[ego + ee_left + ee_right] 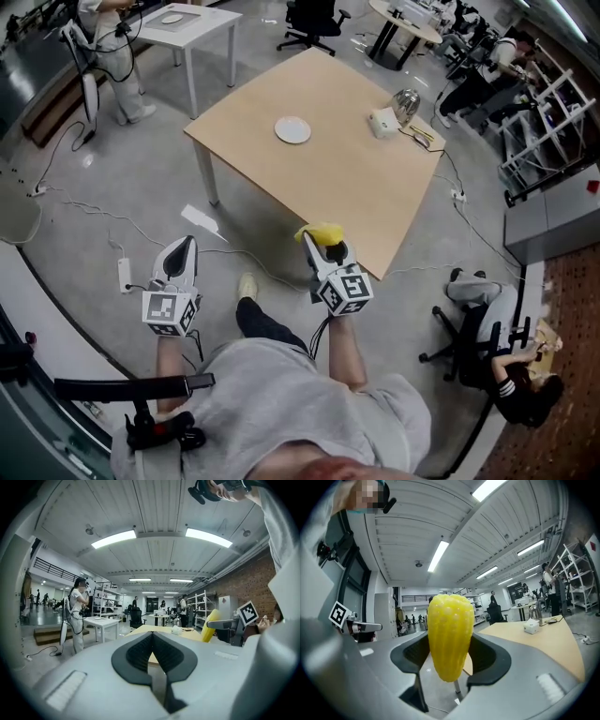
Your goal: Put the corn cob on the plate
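My right gripper (322, 243) is shut on a yellow corn cob (319, 231), held just short of the near corner of a wooden table (347, 187). In the right gripper view the corn cob (449, 637) stands upright between the dark pads (487, 656), its top well above them. A small white plate (292, 129) lies on the far left part of the table, well beyond the cob. My left gripper (185, 244) hangs over the floor to the left of the table, its jaws together with nothing between them. From the left gripper view I see the corn cob (210, 625) at the right.
A white box (383, 123) and a shiny kettle (407, 105) stand at the table's far right corner. Cables and a power strip (124, 274) lie on the floor at left. A person sits by an office chair (469, 342) at right. A white side table (183, 23) stands beyond.
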Motion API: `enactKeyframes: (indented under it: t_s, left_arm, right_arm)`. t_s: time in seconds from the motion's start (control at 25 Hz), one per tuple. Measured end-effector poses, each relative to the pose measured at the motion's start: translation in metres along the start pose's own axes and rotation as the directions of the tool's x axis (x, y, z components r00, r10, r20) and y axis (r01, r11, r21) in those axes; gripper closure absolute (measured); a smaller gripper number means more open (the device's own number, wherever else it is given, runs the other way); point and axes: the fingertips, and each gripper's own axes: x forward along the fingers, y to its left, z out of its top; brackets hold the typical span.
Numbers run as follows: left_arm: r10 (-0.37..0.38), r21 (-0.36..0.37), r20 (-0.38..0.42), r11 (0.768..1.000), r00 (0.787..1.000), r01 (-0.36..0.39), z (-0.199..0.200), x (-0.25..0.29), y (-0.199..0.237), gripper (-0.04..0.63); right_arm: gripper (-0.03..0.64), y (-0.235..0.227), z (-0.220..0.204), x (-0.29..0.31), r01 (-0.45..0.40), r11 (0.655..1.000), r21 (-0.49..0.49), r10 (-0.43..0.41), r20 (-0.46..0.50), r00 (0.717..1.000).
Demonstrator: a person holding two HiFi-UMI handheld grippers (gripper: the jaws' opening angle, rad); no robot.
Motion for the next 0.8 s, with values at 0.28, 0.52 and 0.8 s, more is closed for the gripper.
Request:
enactKeyframes:
  t_s: [0.28, 0.52, 0.8]
  left_arm:
    - [0.009, 0.009, -0.001, 1.0, 1.0, -0.009, 0.008, 0.059, 0.04, 0.575]
    - [-0.002, 0.016, -0.005, 1.0, 1.0, 0.002, 0.015, 0.117, 0.062, 0.575]
    - [-0.036, 0.03, -0.007, 0.999, 0.999, 0.036, 0.025, 0.174, 0.078, 0.575]
  right_arm:
    - [0.359, -0.028, 0.004, 0.065, 0.013, 1.0, 0.019, -0.014, 0.011, 1.0]
    - [0.359, -0.053, 0.003, 0.114, 0.025, 0.999, 0.021, -0.025, -0.01, 1.0]
    - [0.359, -0.083, 0.003, 0.152, 0.06, 0.998, 0.031, -0.06, -0.004, 0.998]
